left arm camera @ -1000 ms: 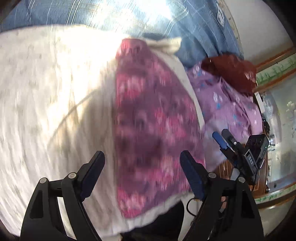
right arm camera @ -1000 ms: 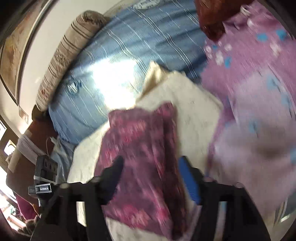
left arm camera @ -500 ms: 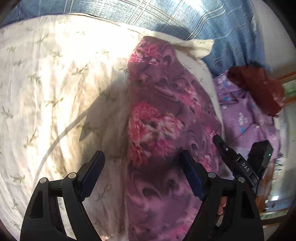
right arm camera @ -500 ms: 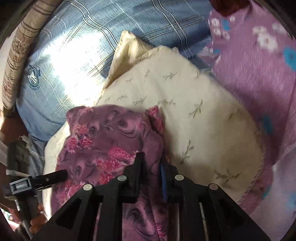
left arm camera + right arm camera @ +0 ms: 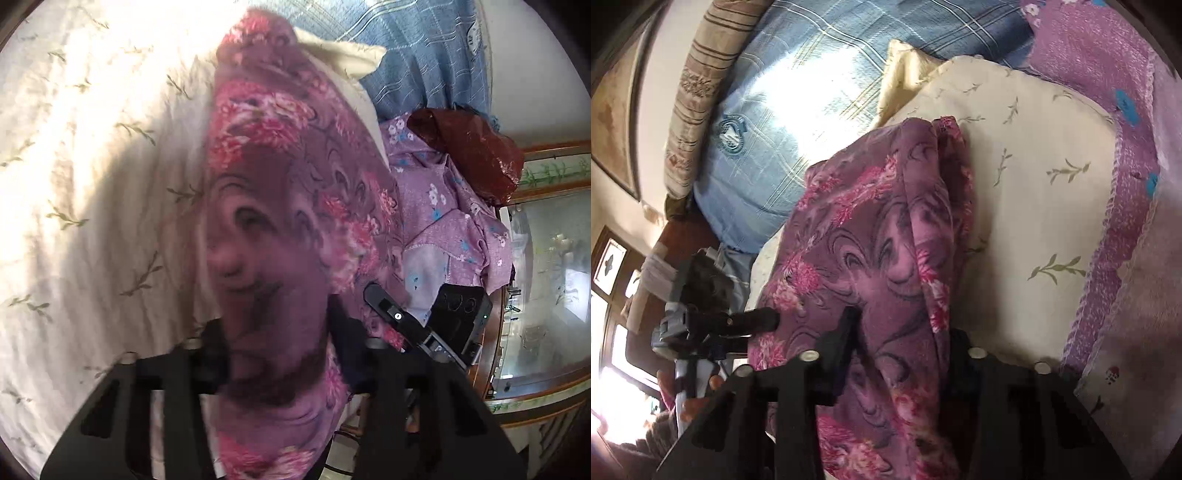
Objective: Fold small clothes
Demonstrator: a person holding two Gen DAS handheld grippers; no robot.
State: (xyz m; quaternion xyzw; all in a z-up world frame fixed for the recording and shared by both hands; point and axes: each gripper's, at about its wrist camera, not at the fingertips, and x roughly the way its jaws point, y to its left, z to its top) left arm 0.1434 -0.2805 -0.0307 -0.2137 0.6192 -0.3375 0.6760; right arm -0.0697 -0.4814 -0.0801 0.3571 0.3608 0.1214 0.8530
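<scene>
The floral cloth, purple with pink blooms, lies in a long folded strip on the cream pillow, running from near to far along the pillow's right part in the left wrist view. Its near end rises off the pillow into both claws.

The left claw is closing, with the cloth's near end bunched between its fingers; the fabric fills the gap and the pads appear to press on it, though this part of the view is blurred. The right claw has a thick fold of the same cloth between its fingers and is clamped on it, its jaws easing slightly apart.

In the right wrist view the left claw's tip meets the cloth's left edge. In the left wrist view the right claw's finger lies at the cloth's right edge.

Right of the pillow lies a lilac garment with small flowers, and a dark red cloth at its far end. A blue checked bedspread lies beyond the pillow.
</scene>
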